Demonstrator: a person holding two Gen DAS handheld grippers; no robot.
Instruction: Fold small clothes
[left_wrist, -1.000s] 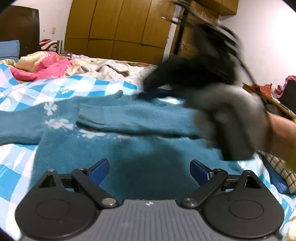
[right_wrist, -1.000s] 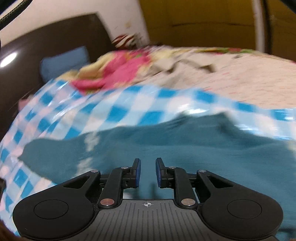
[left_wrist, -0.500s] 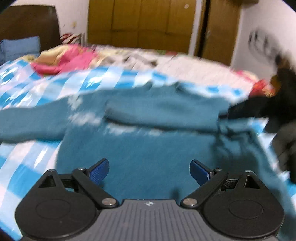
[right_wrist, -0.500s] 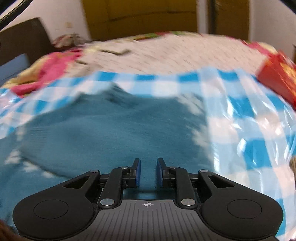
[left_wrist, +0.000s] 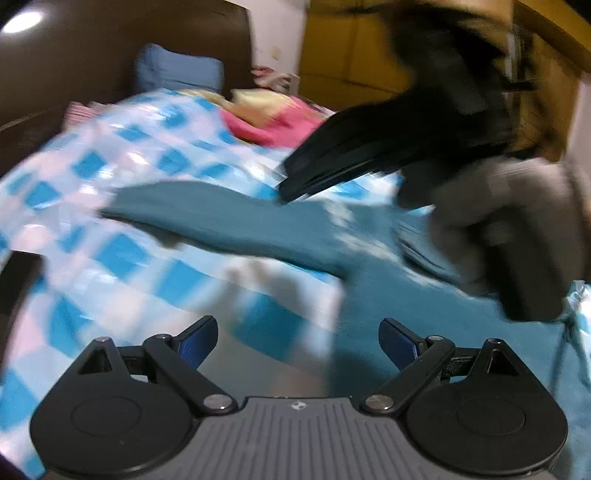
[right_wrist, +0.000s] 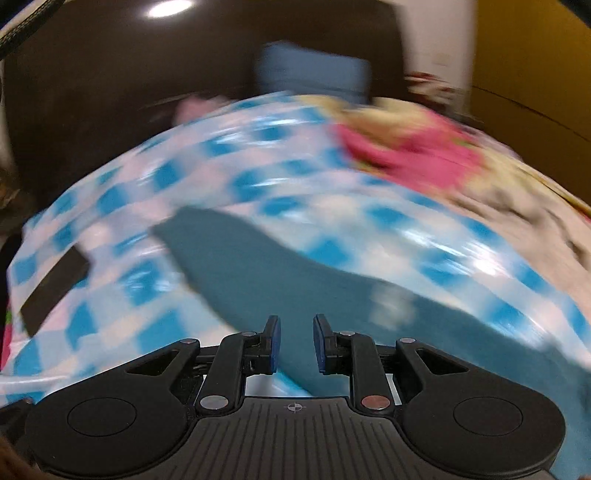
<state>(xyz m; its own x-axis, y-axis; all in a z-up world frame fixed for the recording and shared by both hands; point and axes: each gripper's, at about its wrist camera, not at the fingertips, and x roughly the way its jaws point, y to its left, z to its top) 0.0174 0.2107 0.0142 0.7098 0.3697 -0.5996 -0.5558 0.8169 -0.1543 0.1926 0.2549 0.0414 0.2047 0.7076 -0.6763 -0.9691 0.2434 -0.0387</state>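
A small teal sweater (left_wrist: 388, 280) lies flat on a blue-and-white checked sheet (left_wrist: 122, 258). Its left sleeve (left_wrist: 207, 218) stretches out to the left; the same sleeve shows in the right wrist view (right_wrist: 258, 266). My left gripper (left_wrist: 297, 341) is open and empty, low over the sheet at the sweater's left edge. My right gripper (right_wrist: 295, 343) has its jaws a narrow gap apart with nothing between them, just above the sleeve; it also shows blurred in the left wrist view (left_wrist: 369, 155), held by a gloved hand (left_wrist: 517, 229).
A pink and yellow bundle of cloth (right_wrist: 413, 147) lies at the back of the bed. A blue pillow (right_wrist: 314, 74) leans on the dark headboard (right_wrist: 110, 74). A dark flat object (right_wrist: 51, 291) lies on the sheet at left. Wooden wardrobes (left_wrist: 351, 48) stand behind.
Both grippers have swung left, from the sweater's body and right side toward its outstretched left sleeve. The right gripper now crosses in front of the left one. Jaw openings are unchanged.
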